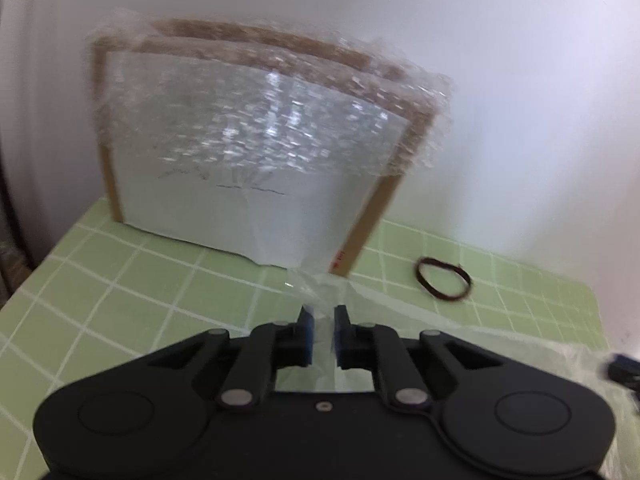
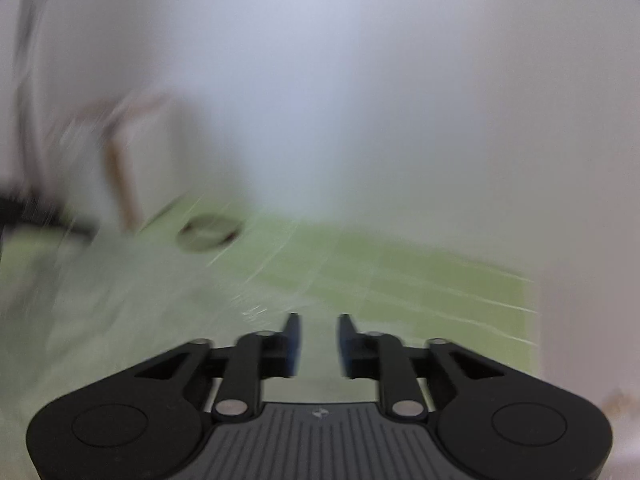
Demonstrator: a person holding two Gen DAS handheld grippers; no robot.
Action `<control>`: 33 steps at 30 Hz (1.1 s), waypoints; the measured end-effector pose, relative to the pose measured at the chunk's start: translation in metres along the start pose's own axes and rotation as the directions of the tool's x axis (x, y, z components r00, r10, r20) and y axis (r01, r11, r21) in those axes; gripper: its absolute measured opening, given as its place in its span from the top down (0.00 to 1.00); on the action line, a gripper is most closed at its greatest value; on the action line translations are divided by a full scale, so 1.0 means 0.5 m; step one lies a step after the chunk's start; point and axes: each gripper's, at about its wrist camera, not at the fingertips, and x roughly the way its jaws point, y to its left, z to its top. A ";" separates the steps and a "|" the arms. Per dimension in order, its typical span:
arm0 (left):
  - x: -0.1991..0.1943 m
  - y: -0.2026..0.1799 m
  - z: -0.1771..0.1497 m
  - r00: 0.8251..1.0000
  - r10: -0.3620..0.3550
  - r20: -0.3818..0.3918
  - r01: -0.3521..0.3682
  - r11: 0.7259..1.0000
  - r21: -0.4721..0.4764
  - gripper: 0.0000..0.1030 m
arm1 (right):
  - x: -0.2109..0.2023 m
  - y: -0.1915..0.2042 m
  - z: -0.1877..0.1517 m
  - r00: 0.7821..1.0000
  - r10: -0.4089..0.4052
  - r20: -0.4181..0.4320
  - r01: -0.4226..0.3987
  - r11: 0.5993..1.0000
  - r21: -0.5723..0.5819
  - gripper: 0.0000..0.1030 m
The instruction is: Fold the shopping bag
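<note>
A clear, thin plastic shopping bag (image 1: 400, 312) lies crumpled across the green checked table (image 1: 140, 280). My left gripper (image 1: 322, 320) is shut on a bunched bit of it, and the film rises up between the blue pads. In the blurred right wrist view the bag (image 2: 120, 300) spreads over the left part of the table. My right gripper (image 2: 318, 332) hovers just past the bag's edge, its jaws apart with nothing between them. A dark shape at the far right of the left wrist view could be that gripper; I cannot tell.
A cardboard-framed white panel wrapped in bubble wrap (image 1: 256, 140) leans against the white wall at the back. A dark elastic band (image 1: 444, 280) lies on the table to its right, also seen as the elastic band (image 2: 210, 232). The table's right edge (image 2: 528, 320) is close.
</note>
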 end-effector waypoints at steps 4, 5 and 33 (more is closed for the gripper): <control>0.012 0.020 -0.012 1.000 0.004 -0.011 -0.004 0.999 -0.034 0.90 | -0.013 -0.047 -0.008 1.000 0.002 0.002 -0.002 0.992 0.128 0.57; 0.015 0.023 -0.012 1.000 0.005 -0.012 -0.005 0.999 -0.038 0.90 | -0.005 -0.049 -0.009 1.000 0.018 -0.009 -0.016 0.991 0.133 0.57; 0.044 0.008 -0.025 0.998 0.066 0.011 -0.066 0.998 0.020 0.90 | 0.141 -0.148 0.017 0.979 0.201 -0.037 -0.128 0.744 0.656 1.00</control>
